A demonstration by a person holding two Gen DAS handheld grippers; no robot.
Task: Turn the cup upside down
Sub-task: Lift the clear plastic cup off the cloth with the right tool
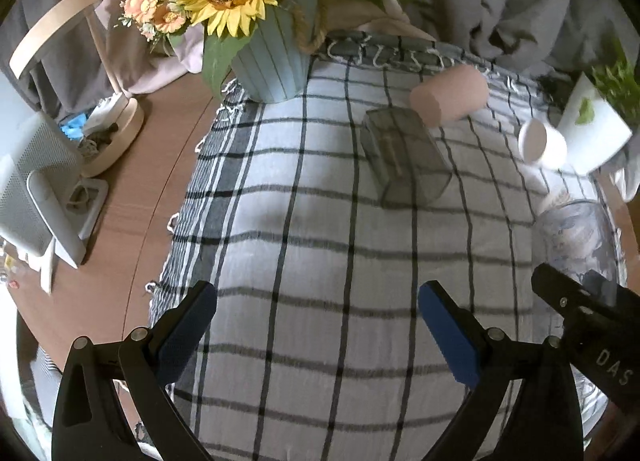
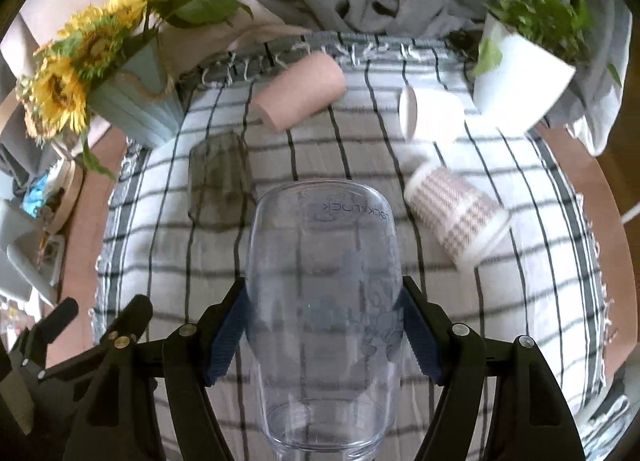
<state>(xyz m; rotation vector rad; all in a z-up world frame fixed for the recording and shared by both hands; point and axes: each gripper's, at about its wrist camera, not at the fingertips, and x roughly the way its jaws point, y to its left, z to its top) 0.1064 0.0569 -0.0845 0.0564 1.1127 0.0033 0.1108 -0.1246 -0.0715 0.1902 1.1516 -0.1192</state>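
My right gripper (image 2: 324, 325) is shut on a clear plastic cup (image 2: 324, 281) with blue print, held above the checked cloth (image 2: 520, 301); its blue pads press both sides. The same cup shows at the right edge of the left wrist view (image 1: 576, 237), with the right gripper (image 1: 592, 325) on it. My left gripper (image 1: 316, 325) is open and empty, low over the cloth (image 1: 312, 221).
A pink cup (image 2: 300, 91), a white cup (image 2: 430, 113), a patterned cup (image 2: 456, 213) and a dark glass (image 2: 220, 181) lie on their sides. A sunflower pot (image 2: 136, 105) stands back left, a white plant pot (image 2: 520, 77) back right. A speaker (image 1: 36, 189) stands left.
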